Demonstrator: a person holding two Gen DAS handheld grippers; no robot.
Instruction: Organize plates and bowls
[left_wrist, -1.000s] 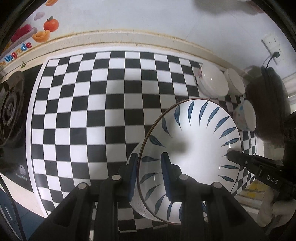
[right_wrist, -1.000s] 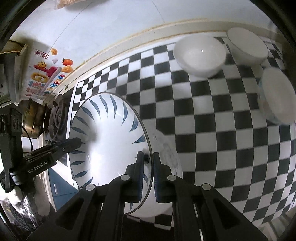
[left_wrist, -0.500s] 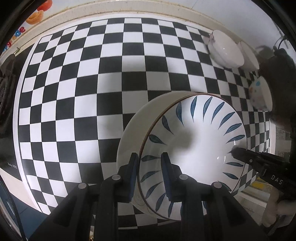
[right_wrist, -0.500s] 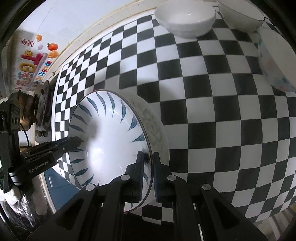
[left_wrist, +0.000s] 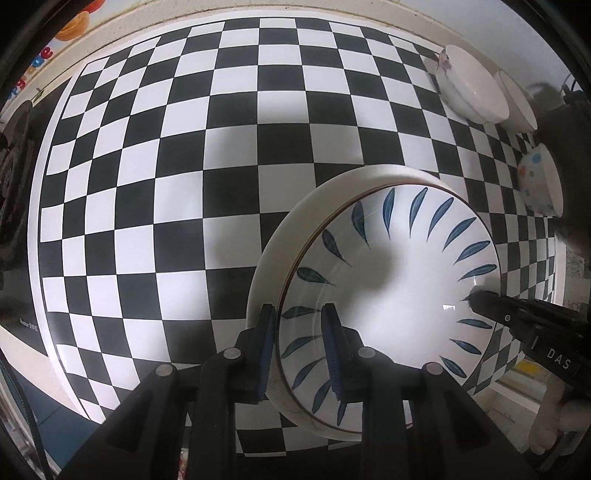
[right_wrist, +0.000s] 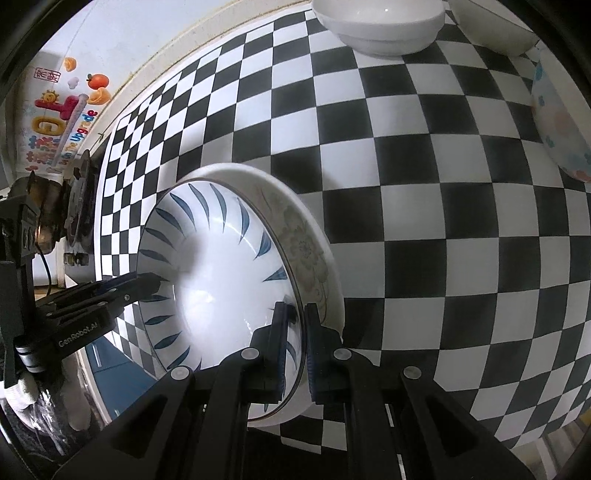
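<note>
A blue-leaf bowl sits inside a larger white flower-patterned plate on the checkered counter. My left gripper is shut on the bowl's near rim. My right gripper is shut on the opposite rim of the same bowl; the flowered plate shows beside it. Each gripper shows in the other's view, the right one and the left one.
Two white bowls and a spotted bowl stand at the far right of the checkered mat. A stove burner lies beyond the mat's left end. The counter's front edge is close below.
Both grippers have lowered the blue-leaf bowl down into the flowered plate; the cameras are now closer to the counter. Both stay shut on the rim.
</note>
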